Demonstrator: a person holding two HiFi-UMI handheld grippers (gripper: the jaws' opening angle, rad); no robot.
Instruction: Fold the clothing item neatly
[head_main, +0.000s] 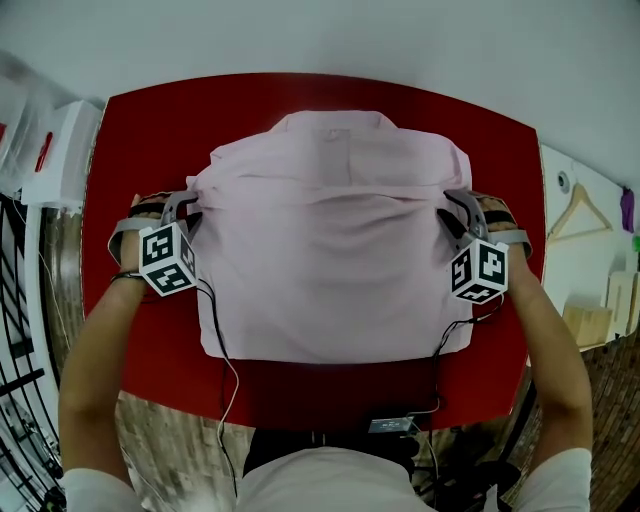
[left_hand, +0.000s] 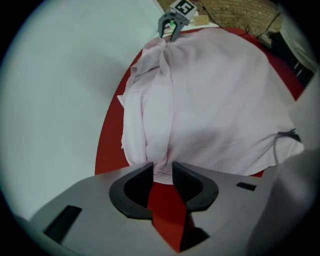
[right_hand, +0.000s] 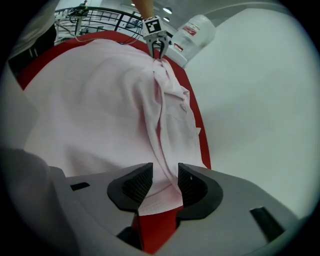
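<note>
Pink shirt (head_main: 335, 250) lies spread on the red surface (head_main: 150, 130), between folds.
Left hand-held gripper (head_main: 195, 216) sits at the shirt's left edge and right hand-held gripper (head_main: 447, 218) at its right edge, both level with the cross-crease. Each has its jaws spread, with a cloth fold in the gap and not clamped. Next is probably an even pinch on both sides, then carrying the fold over without skewing the hem.

Left gripper (left_hand: 162, 170) fingers (left_hand: 186, 181) apart — pink shirt (left_hand: 220, 100) edge between them, red table (left_hand: 107, 145) beneath.
</note>
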